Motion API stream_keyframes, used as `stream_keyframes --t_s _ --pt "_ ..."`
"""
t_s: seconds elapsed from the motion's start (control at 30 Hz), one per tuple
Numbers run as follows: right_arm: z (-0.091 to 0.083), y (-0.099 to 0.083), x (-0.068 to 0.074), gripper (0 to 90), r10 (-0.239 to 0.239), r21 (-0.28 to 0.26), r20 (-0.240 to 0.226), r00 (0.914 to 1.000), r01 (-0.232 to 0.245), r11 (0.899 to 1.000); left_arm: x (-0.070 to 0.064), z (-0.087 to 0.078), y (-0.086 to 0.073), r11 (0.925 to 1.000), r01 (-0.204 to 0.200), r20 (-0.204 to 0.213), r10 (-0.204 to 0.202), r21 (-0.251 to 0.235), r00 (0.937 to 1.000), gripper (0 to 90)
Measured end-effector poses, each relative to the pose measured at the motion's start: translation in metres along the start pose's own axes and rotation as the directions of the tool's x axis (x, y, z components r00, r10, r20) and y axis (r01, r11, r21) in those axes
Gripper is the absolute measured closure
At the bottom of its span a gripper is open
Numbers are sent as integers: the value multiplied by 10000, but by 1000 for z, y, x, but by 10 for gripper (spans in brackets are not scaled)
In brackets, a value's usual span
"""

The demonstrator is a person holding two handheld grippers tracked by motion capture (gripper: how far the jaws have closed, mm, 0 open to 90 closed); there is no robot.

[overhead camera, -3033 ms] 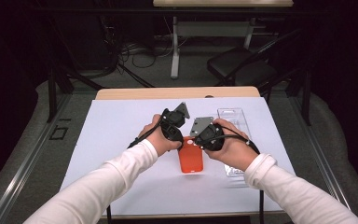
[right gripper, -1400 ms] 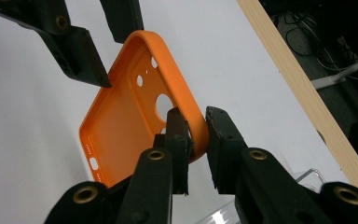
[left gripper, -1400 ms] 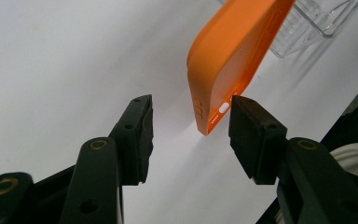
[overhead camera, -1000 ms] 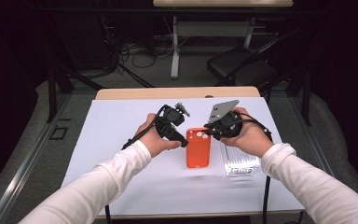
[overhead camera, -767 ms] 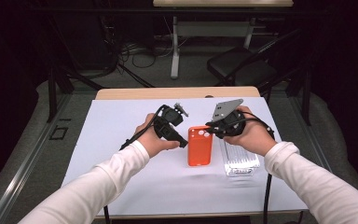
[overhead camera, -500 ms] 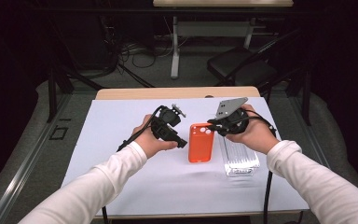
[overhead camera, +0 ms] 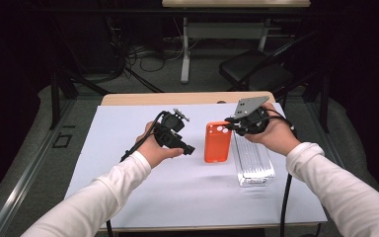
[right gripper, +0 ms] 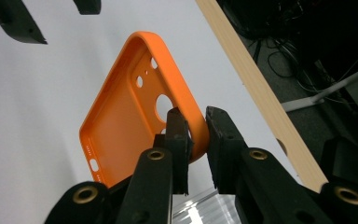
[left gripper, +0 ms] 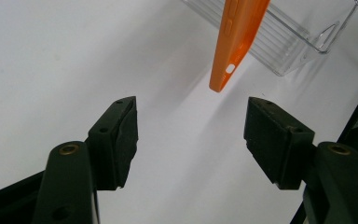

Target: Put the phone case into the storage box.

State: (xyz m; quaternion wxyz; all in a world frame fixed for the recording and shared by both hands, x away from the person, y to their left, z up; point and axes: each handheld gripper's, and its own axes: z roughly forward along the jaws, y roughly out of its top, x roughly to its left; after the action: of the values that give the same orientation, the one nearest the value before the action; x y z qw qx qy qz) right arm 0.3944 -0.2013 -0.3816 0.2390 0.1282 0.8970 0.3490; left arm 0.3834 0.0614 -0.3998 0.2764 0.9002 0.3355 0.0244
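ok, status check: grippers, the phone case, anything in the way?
Right gripper shut on orange phone case, held off the white table. Left gripper open, empty, beside it. Clear plastic tray under the right hand.

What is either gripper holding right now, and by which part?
The right gripper holds the orange phone case, its jaws pinching the rim at a corner by the camera cutout. The left gripper is open, holding nothing.

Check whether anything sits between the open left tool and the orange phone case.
Nothing visible does. The left tool is open, with bare white table ahead of it. The orange phone case hangs beyond its jaws, gripped at a corner by the right tool.
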Motion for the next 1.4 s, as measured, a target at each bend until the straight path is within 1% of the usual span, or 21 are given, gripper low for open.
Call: stream_keyframes --t_s 0.07,0.13,0.23,0.27,0.37,0.53,0.57,0.63,0.8,0.97,1.0,1.07,1.23,1.4 --pt "-1 -1 -4 796 23 -25 120 9999 -23 10000 1 0 -1 10000 32 -81 -33 -87 10000 320" --pt "-2 -1 -7 796 36 -36 196 9998 -36 10000 3 1 -2 9999 57 -144 -59 -106 9999 311" --pt "-3 -3 -12 796 0 1 281 9996 0 10000 5 1 -3 9997 198 -142 -200 -118 9997 286" --pt "-3 -3 -14 796 24 -4 314 9995 -24 10000 6 1 -3 9996 248 -184 -250 -138 9995 285" --pt "-5 -4 -18 796 88 -53 394 9992 -85 9999 8 1 -4 9990 368 -132 -371 -248 9992 269" --pt "-9 -4 -25 796 85 -90 582 9983 -80 9999 10 -2 -6 9988 318 -99 -322 -365 9994 259" --pt "-9 -5 -26 796 77 -77 629 9980 -72 9999 10 -2 -6 9986 378 -69 -381 -370 9992 258" --pt "-11 -5 -29 796 27 -65 702 9975 -22 10000 11 -3 -7 9985 376 -16 -377 -409 9993 258" --pt "-16 -6 -35 796 105 -34 918 9957 -102 9999 12 -7 -9 9976 458 -72 -463 -519 9989 258" --pt "-20 -9 -42 796 142 23 1127 9935 -146 9999 15 -9 -12 9973 514 -164 -523 -525 9985 253" --pt "-21 -10 -43 796 139 54 1185 9929 -147 9999 16 -9 -12 9968 577 -126 -584 -546 9982 252" --pt "-23 -11 -46 796 165 63 1269 9918 -175 9998 17 -10 -13 9966 571 -127 -579 -588 9982 252" --pt "-30 -14 -52 796 239 78 1473 9888 -253 9996 17 -12 -14 9962 628 -243 -643 -605 9976 255" --pt "-35 -17 -57 796 279 106 1704 9850 -302 9995 18 -14 -16 9952 713 -206 -728 -671 9971 254"
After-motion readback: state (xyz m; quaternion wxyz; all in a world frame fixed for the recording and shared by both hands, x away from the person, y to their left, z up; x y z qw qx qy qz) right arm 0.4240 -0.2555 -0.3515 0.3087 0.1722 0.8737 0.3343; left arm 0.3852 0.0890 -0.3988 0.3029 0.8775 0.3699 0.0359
